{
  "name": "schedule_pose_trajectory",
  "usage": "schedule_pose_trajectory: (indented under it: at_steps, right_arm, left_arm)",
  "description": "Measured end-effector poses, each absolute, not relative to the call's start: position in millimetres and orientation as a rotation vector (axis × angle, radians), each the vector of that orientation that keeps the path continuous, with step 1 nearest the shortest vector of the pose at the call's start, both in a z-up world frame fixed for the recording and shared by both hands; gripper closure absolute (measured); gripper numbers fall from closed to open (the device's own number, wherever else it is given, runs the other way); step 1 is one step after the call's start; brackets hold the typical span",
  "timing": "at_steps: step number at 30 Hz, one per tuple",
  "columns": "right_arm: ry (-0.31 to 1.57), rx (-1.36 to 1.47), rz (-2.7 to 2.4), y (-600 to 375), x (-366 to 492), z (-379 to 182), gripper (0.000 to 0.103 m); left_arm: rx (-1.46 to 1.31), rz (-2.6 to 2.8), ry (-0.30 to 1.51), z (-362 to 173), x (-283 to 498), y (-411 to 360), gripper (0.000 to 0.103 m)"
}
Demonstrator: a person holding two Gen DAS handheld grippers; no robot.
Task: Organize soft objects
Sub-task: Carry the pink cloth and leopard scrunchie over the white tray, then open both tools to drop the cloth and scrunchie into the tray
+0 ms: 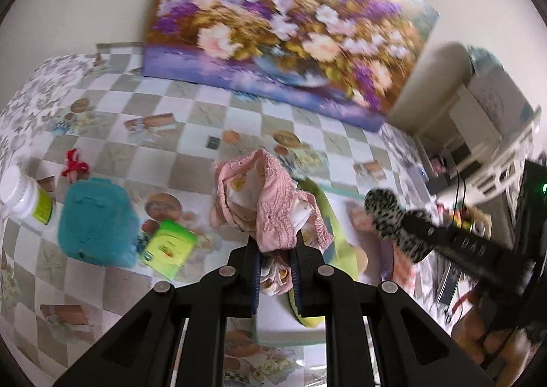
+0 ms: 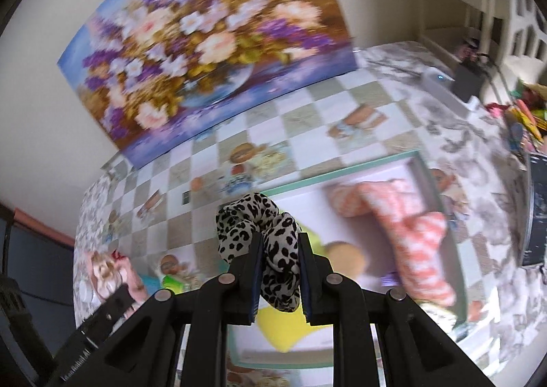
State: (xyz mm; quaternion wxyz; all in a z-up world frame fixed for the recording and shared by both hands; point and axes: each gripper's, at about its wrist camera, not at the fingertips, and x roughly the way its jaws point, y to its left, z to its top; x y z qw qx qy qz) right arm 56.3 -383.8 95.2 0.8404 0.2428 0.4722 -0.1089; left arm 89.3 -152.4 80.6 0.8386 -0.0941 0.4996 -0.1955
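Note:
My left gripper (image 1: 276, 246) is shut on a pink lace cloth (image 1: 263, 202) with a printed lining, held up above the table. My right gripper (image 2: 280, 246) is shut on a leopard-print scrunchie (image 2: 263, 233), which also shows in the left wrist view (image 1: 393, 216) at the right. Below both lies a white tray with a teal rim (image 2: 345, 168). In it are a yellow-green soft item (image 2: 283, 329), a coral-and-white patterned cloth (image 2: 413, 233) and a tan round piece (image 2: 345, 257).
On the checkered tablecloth (image 1: 191, 133) stand a teal box (image 1: 95, 219), a white bottle (image 1: 24, 195), a green packet (image 1: 169, 246) and a red bow (image 1: 73, 163). A floral painting (image 1: 273, 21) leans on the wall behind. Cluttered shelves (image 1: 478, 133) are at the right.

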Motion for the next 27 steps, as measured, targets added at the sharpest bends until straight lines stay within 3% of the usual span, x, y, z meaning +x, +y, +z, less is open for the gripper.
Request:
schedule_pose_trajectory:
  at_steps: [15, 27]
  right_arm:
    - [1.14, 0.484, -0.359, -403, 43, 50, 0.083]
    - [1.22, 0.491, -0.421, -413, 48, 19, 0.078]
  left_arm:
    - [-0.005, -0.493, 1.282, 10, 65, -217, 0.087]
    - [0.056, -0.477, 1.356, -19, 68, -230, 0.086]
